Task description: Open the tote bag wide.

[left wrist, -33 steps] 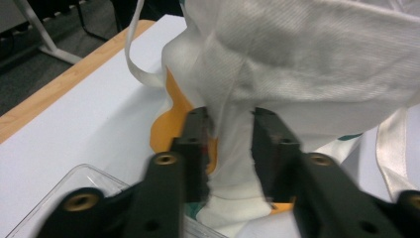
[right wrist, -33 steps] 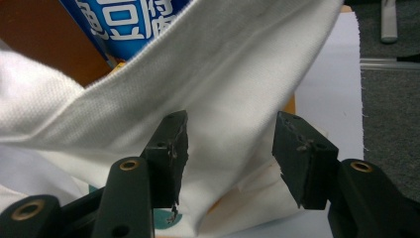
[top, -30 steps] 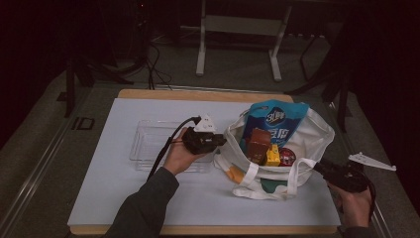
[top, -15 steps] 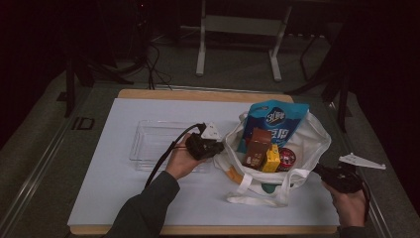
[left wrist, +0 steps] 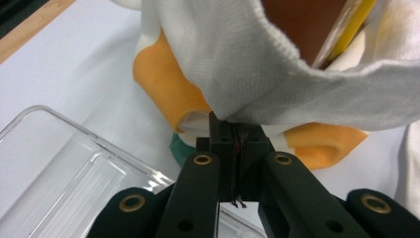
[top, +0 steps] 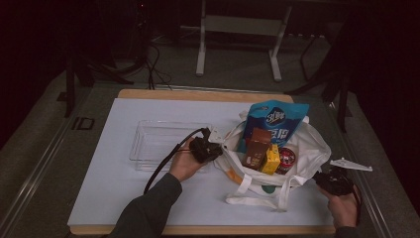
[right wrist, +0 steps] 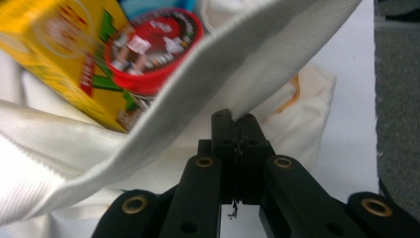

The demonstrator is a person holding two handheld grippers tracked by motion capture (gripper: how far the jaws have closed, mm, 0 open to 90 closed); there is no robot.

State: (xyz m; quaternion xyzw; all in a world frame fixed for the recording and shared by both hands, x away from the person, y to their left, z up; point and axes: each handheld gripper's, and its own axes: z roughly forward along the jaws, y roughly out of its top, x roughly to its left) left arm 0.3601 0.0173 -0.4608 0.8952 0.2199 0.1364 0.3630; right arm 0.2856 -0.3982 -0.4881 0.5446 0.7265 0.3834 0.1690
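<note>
The white cloth bag lies on the right half of the white table, its mouth open and facing up. The left gripper meets the bag at the left rim; in the left gripper view its jaws are pressed together with the white hem of the bag pinched between the tips, the cloth rising directly above them. An orange patch on the bag's side shows just beyond the jaws.

The right gripper sits at the bag's right rim, near the right edge of the table. In the right gripper view its jaws are likewise pressed together on the bag's hem, which runs slantwise across the tips. The right gripper's jaws have just been closing, with the hem between them.

Contents seen inside the bag: a blue snack packet standing toward the far side, a brown box, a yellow box and a red-lidded tin.

A clear plastic tray lies left of the bag, toward the middle of the table; the left hand rests at its near right corner.
</note>
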